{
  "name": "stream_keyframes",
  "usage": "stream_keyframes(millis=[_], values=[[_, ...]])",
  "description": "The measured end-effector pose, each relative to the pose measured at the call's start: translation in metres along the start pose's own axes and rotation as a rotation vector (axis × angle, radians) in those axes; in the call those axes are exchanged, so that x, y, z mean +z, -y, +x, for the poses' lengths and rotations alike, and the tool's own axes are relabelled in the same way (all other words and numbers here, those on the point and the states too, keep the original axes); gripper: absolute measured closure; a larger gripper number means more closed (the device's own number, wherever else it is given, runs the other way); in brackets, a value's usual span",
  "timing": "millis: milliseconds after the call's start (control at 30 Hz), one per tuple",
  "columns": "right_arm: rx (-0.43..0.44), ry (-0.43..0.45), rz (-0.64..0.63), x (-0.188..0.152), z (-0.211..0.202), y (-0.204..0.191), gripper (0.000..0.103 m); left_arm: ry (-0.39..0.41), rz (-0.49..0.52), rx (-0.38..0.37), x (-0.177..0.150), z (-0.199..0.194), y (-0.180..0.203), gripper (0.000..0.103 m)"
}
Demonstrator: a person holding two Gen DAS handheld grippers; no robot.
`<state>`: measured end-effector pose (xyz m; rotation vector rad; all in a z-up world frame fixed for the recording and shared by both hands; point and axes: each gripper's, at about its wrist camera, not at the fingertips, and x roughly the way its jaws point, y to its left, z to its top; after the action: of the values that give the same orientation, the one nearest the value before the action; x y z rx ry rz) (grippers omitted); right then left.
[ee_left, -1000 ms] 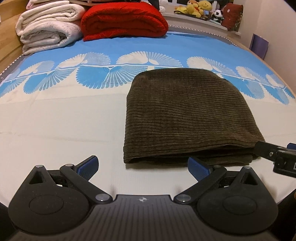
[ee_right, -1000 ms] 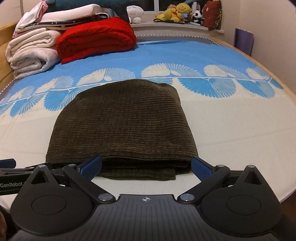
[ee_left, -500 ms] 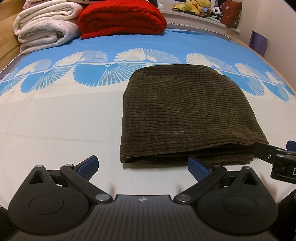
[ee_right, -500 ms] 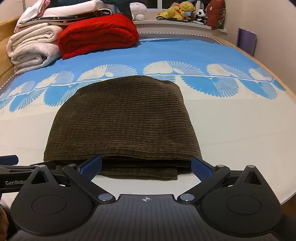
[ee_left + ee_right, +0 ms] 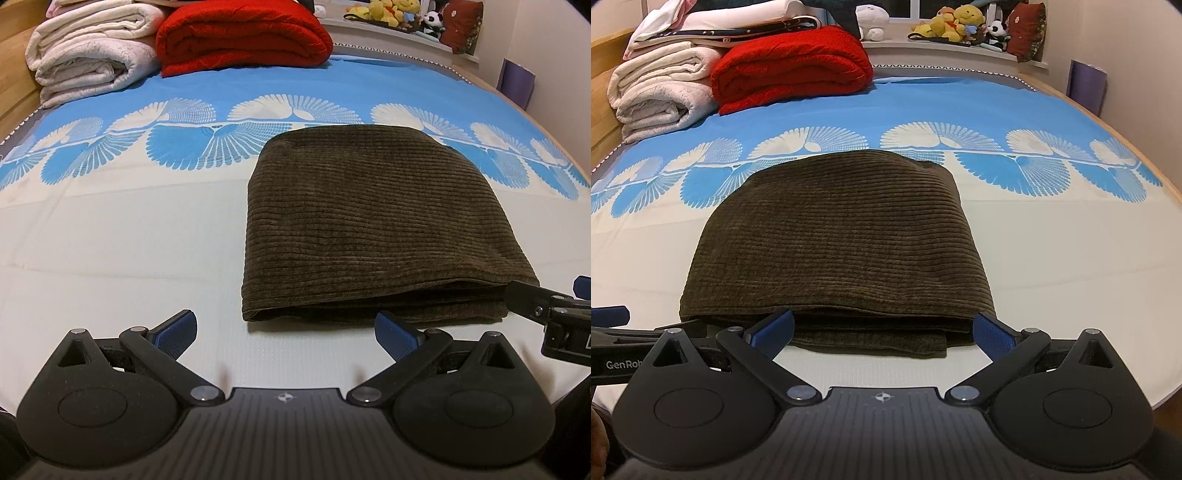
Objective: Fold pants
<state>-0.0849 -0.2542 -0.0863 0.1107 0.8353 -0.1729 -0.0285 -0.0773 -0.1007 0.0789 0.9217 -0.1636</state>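
The dark olive-brown corduroy pants (image 5: 373,225) lie folded in a thick stacked rectangle on the bed; they also show in the right wrist view (image 5: 838,251). My left gripper (image 5: 284,330) is open and empty, just short of the pants' near left edge. My right gripper (image 5: 882,330) is open and empty, its blue pads flanking the near folded edge without closing on it. The right gripper's finger (image 5: 532,297) shows at the pants' near right corner in the left wrist view.
The bed has a blue and cream patterned sheet (image 5: 110,229). A folded red blanket (image 5: 240,37) and rolled white blankets (image 5: 92,48) sit at the far end. Plush toys (image 5: 964,26) line a ledge behind. A purple object (image 5: 1087,86) leans at the right wall.
Both grippers stay open and nearly still. The views have shifted slightly, with the pants a touch lower and closer in the frames.
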Motion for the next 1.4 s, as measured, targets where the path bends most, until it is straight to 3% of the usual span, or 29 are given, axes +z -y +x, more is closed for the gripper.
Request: stream_keyframes(millis=[1400], values=[[-0.004, 0.001, -0.017, -0.0014, 0.0005, -0.0004, 0.001, 0.002, 0.015, -0.014, 0.0003, 0.0004, 0.0032, 0.0]])
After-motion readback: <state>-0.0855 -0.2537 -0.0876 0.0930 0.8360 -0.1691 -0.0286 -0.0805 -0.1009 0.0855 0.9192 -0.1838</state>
